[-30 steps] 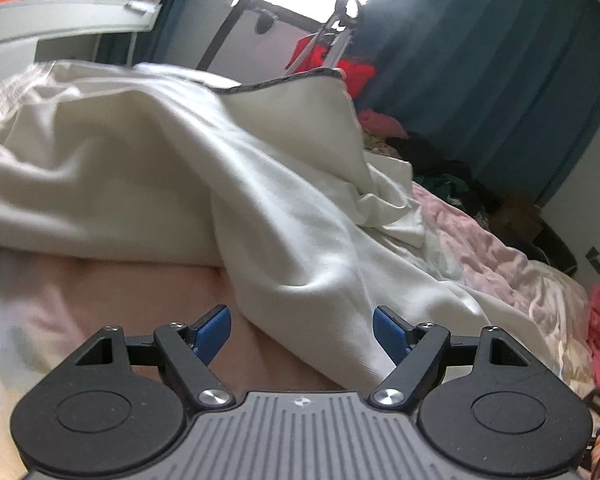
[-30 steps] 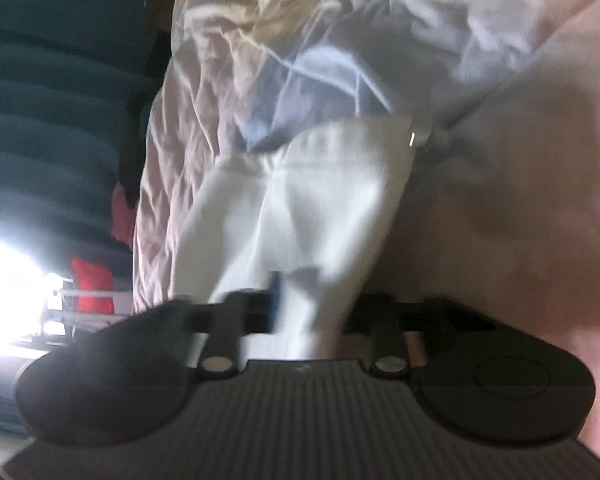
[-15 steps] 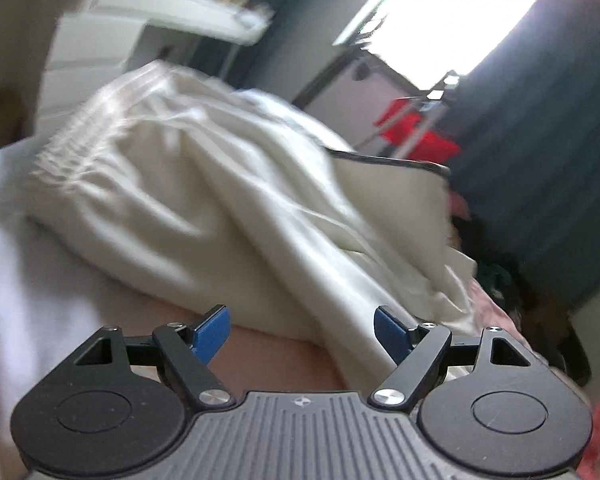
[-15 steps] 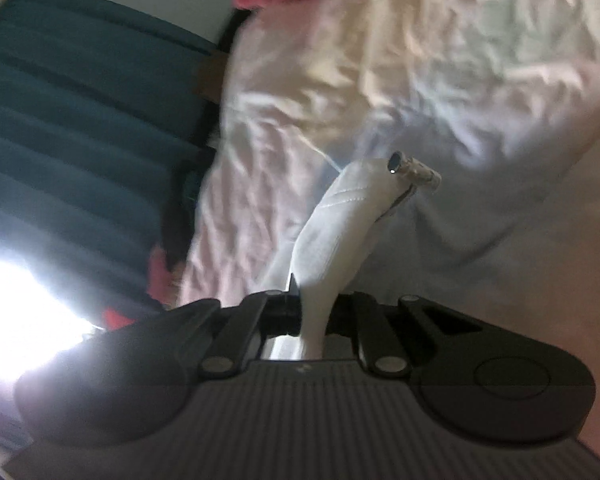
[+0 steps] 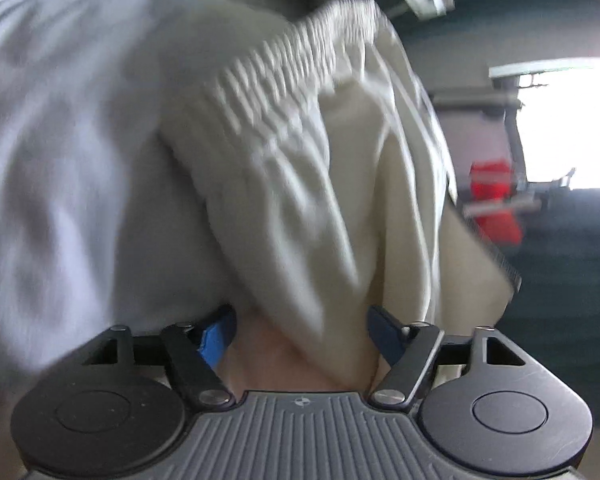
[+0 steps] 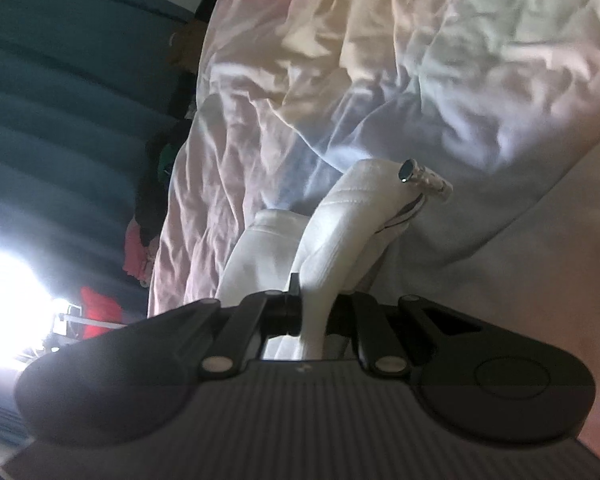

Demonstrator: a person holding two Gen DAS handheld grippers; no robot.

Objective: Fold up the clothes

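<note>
Two grippers work one cream cotton garment with a ribbed elastic waistband (image 5: 300,152) lying on the crumpled pale bedsheet (image 6: 420,60). Left gripper (image 5: 302,330) has just been closing, jaws apart, fabric between them. Right gripper (image 6: 314,308) is clamped on a fold near the metal-tipped drawcord (image 6: 424,176).

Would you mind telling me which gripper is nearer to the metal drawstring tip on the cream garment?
Right. The right gripper is shut on the cream garment just below the metal drawstring tip. The left gripper sits by the ribbed waistband, with no tip in view.
</note>
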